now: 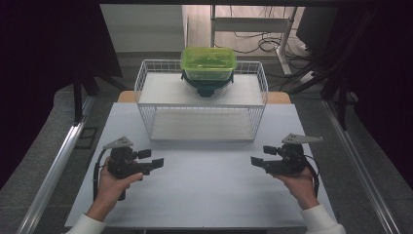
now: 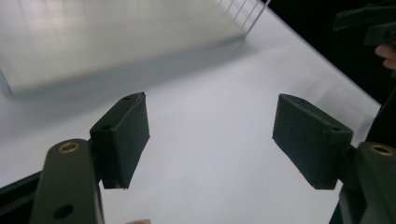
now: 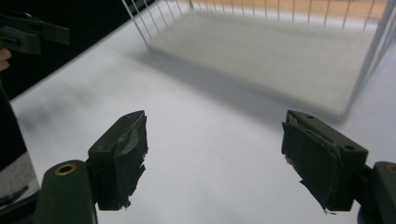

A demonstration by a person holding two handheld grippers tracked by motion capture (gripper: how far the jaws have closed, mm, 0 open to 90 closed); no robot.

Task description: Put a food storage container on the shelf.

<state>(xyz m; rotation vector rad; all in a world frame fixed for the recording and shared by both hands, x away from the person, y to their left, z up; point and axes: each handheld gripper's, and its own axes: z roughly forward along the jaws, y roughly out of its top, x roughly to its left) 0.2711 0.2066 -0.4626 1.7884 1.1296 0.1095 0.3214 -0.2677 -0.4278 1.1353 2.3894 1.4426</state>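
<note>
While both grippers sit low over the near half of the pale grey bench [image 1: 204,195], the work piece stands well beyond them: a translucent lime-green lidded plastic box [image 1: 208,63] stacked on a clear dome-shaped container with a dark rim [image 1: 207,88], the pair resting on the flat top of a white wire-frame shelf rack [image 1: 146,105] at the far middle of the bench.

Key relation: the stack lies forward of and above both sets of jaws, roughly on the centre line between them. Neither hand is clearly nearer. The green box's long axis runs left–right across the bench, parallel to the rack's front edge.

Left gripper [image 1: 151,159]: jaws point inward toward the centre, spread wide, nothing between them; the left gripper view shows two black rubbery pads [image 2: 125,137] over bare bench. Right gripper [image 1: 263,156]: mirrored pose, jaws likewise wide apart and empty; its pads [image 3: 123,156] look worn, with torn edges.

Materials: the rack is thin white-coated wire with an opaque pale panel on top and another on its lower level. The green box looks like smooth, rigid plastic with rounded corners and a raised lid rim; its contents cannot be made out. Judgement: both grippers would need to rise and go forward, and the box's short ends face one toward each hand.
</note>
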